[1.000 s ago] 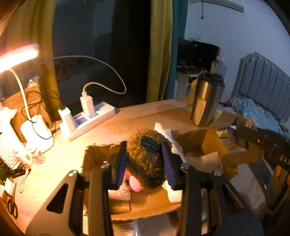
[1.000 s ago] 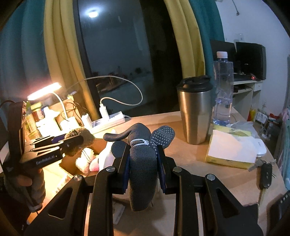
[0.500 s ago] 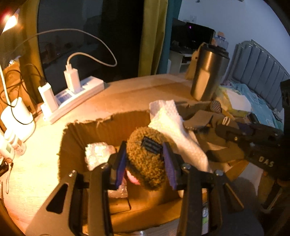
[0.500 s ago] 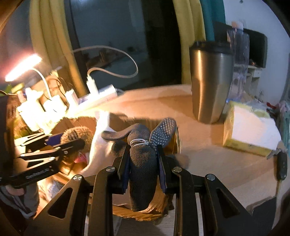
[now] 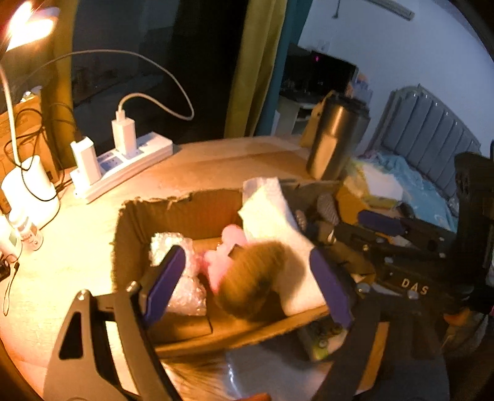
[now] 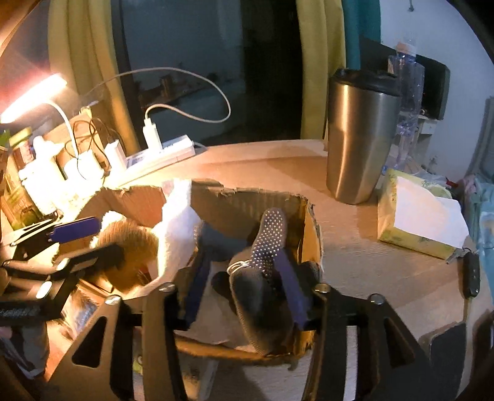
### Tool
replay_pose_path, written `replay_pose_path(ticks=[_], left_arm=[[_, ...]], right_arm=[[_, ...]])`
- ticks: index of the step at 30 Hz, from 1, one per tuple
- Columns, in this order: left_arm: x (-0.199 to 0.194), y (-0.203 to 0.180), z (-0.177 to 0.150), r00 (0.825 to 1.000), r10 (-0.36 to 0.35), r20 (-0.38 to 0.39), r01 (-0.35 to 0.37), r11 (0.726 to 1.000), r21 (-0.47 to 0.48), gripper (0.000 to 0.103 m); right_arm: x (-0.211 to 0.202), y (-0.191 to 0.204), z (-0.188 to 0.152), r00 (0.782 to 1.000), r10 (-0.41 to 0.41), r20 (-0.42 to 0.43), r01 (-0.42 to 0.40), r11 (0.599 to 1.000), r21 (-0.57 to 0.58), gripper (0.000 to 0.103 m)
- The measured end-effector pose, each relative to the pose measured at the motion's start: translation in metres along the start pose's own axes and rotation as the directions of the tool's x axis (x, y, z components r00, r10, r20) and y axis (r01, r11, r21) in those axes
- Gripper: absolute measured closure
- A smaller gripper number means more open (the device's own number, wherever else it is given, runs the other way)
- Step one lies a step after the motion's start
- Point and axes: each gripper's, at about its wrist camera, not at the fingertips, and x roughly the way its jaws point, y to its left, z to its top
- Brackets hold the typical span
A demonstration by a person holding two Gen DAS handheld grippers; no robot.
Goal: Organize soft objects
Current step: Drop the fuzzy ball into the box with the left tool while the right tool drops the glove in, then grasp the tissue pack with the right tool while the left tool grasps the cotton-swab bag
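A brown cardboard box (image 5: 173,205) (image 6: 244,200) sits on the wooden table. My left gripper (image 5: 247,277) is open above the box; a fuzzy brown and pink plush (image 5: 247,277) (image 6: 129,243) lies loose between its jaws, blurred, inside the box. My right gripper (image 6: 244,277) is open over the box's right part; dark grey socks with dotted soles (image 6: 265,262) lie between its jaws, leaning on the right finger. A white cloth (image 5: 271,222) (image 6: 176,228) stands in the box's middle. Bubble wrap (image 5: 176,265) lies at the box's left.
A steel tumbler (image 6: 358,135) (image 5: 333,142), a water bottle (image 6: 407,92) and a tissue pack (image 6: 420,216) stand right of the box. A power strip with chargers (image 5: 120,163) (image 6: 160,151), small bottles and a lit lamp (image 5: 27,27) are at the left. Keys (image 6: 472,274) lie far right.
Both grippers have opened. The plush has dropped out of the left jaws into the box. The socks have been released in the box's right part.
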Motion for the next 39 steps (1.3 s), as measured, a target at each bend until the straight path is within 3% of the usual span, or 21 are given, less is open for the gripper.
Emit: replay_pose_path(ticks=[7, 17, 21, 23, 25, 39], left_arm=[[-0.027, 0.009, -0.005, 0.999, 0.02, 0.038, -0.019, 1.0, -0.017, 0.019], [-0.058, 0.023, -0.023, 0.996, 0.038, 0.077, -0.036, 0.999, -0.026, 0.019], [-0.064, 0.028, -0.036, 0.997, 0.037, 0.067, -0.035, 0.999, -0.028, 0.019], [-0.065, 0.031, -0.043, 0.998, 0.033, 0.057, -0.031, 0.999, -0.034, 0.019], [-0.067, 0.033, -0.049, 0.998, 0.034, 0.049, -0.033, 0.999, -0.035, 0.019], [-0.043, 0.035, -0.083, 0.997, 0.033, -0.069, -0.036, 0.998, -0.046, 0.014]], right_arm=[[-0.031, 0.004, -0.003, 0.999, -0.007, 0.032, 0.007, 1.0, 0.006, 0.043], [-0.063, 0.022, -0.021, 0.999, -0.015, 0.051, 0.014, 1.0, 0.009, 0.042], [-0.07, 0.028, -0.026, 0.998, -0.018, 0.056, 0.018, 1.0, 0.011, 0.041], [-0.072, 0.032, -0.028, 0.998, -0.016, 0.055, 0.016, 1.0, 0.007, 0.029], [-0.073, 0.036, -0.032, 0.999, -0.021, 0.048, 0.021, 1.0, 0.002, 0.025], [-0.055, 0.051, -0.064, 0.999, 0.006, -0.036, -0.006, 1.0, 0.008, 0.024]])
